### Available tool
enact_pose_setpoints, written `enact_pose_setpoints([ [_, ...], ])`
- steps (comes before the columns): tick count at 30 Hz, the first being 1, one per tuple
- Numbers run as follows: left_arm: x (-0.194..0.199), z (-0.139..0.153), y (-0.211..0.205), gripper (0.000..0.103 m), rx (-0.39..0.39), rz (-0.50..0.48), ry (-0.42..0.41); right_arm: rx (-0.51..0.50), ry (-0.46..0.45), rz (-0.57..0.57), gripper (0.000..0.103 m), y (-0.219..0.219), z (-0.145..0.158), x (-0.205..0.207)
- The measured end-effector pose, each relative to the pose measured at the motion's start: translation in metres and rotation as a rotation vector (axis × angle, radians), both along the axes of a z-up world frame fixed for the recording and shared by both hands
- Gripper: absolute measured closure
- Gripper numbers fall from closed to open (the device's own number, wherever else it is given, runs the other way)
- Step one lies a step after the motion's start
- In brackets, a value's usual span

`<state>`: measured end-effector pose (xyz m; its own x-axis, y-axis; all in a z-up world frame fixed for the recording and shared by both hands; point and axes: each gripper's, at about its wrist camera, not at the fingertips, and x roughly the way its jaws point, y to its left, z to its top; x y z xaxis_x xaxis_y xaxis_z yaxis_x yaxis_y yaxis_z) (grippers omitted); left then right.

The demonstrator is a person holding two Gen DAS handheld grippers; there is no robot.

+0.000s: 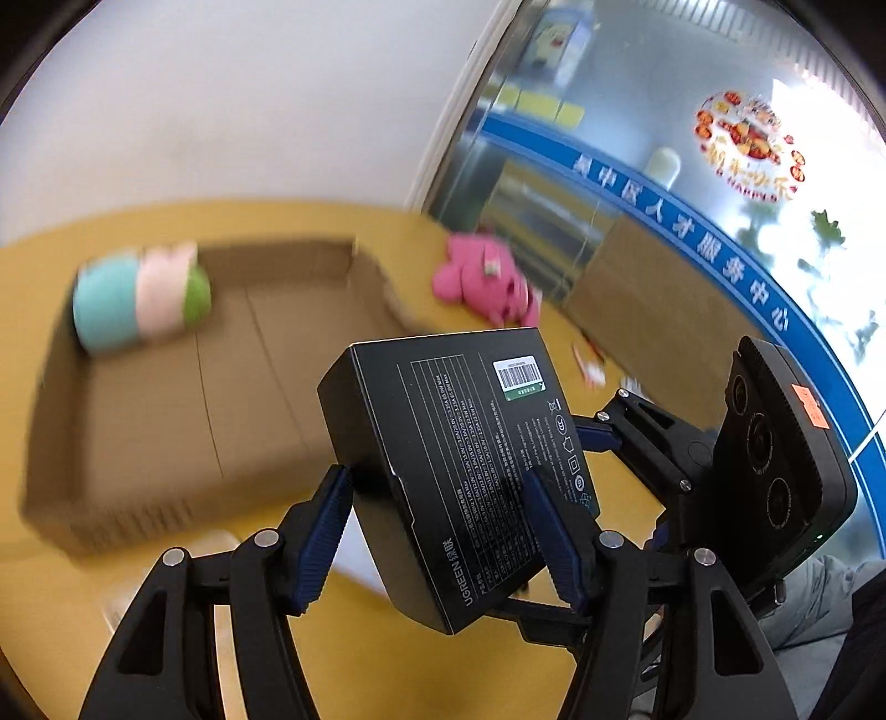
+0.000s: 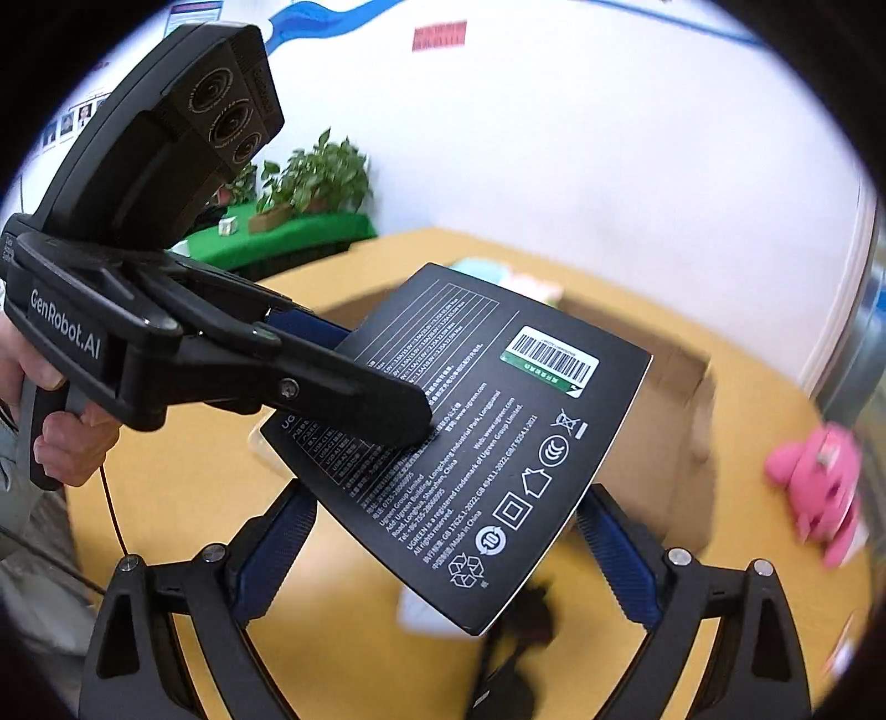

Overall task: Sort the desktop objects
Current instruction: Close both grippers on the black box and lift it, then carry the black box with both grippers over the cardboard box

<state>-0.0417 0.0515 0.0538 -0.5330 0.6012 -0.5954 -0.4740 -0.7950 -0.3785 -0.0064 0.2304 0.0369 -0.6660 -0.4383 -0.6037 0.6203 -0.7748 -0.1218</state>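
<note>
Here the left gripper [image 1: 443,526] is clamped on a black box [image 1: 465,459] above the bench [image 1: 166,581]. The right gripper [image 2: 443,548] stands apart beneath it. A cardboard tray [image 1: 166,421] lies far left.

White wall [image 1: 221,111] far and left, plain, evenly lit; same white wall [image 2: 609,138] in the right wrist view, red label [image 2: 439,35] high up, blue swoosh graphic [image 2: 315,16] near top left; small framed photos [image 2: 66,124] far left, too blurred to read. Glass partition [image 1: 637,138] on the right, pale frame [image 1: 459,111], daylight through it; blue band with white Chinese lettering [image 1: 692,238] running diagonally across the glass; round red-and-yellow sticker [image 1: 747,147] above it. Yellow-tan tabletop [image 1: 387,637] filling the near area; rounded far edge against the wall. Far left in right wrist view: green-covered stand [image 2: 288,235] with potted plants [image 2: 326,171].
</note>
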Motion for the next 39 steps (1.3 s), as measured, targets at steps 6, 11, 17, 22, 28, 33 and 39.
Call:
enact_pose_setpoints([
  [6, -0.054, 0.062, -0.011, 0.036, 0.017, 0.013, 0.112, -0.036, 0.086, -0.011, 0.008, 0.005, 0.061, -0.055],
  [11, -0.098, 0.097, -0.011, 0.036, 0.023, 0.040, 0.165, -0.043, 0.119, -0.023, 0.008, 0.008, 0.095, -0.107],
  [17, -0.168, 0.110, -0.022, 0.036, 0.048, 0.059, 0.156, -0.059, 0.108, -0.036, 0.008, 0.013, 0.116, -0.178],
  [22, -0.217, 0.099, -0.024, 0.036, 0.042, 0.072, 0.130, -0.065, 0.080, -0.049, 0.008, 0.020, 0.110, -0.226],
  [28, -0.273, 0.054, -0.028, 0.036, 0.047, 0.090, 0.040, -0.058, -0.007, -0.048, 0.008, 0.023, 0.071, -0.280],
  [33, -0.313, 0.006, -0.028, 0.036, 0.057, 0.098, -0.055, -0.047, -0.100, -0.054, 0.008, 0.032, 0.032, -0.319],
  [39, -0.348, -0.056, -0.024, 0.036, 0.039, 0.120, -0.176, -0.032, -0.256, -0.073, 0.008, 0.040, -0.025, -0.364],
])
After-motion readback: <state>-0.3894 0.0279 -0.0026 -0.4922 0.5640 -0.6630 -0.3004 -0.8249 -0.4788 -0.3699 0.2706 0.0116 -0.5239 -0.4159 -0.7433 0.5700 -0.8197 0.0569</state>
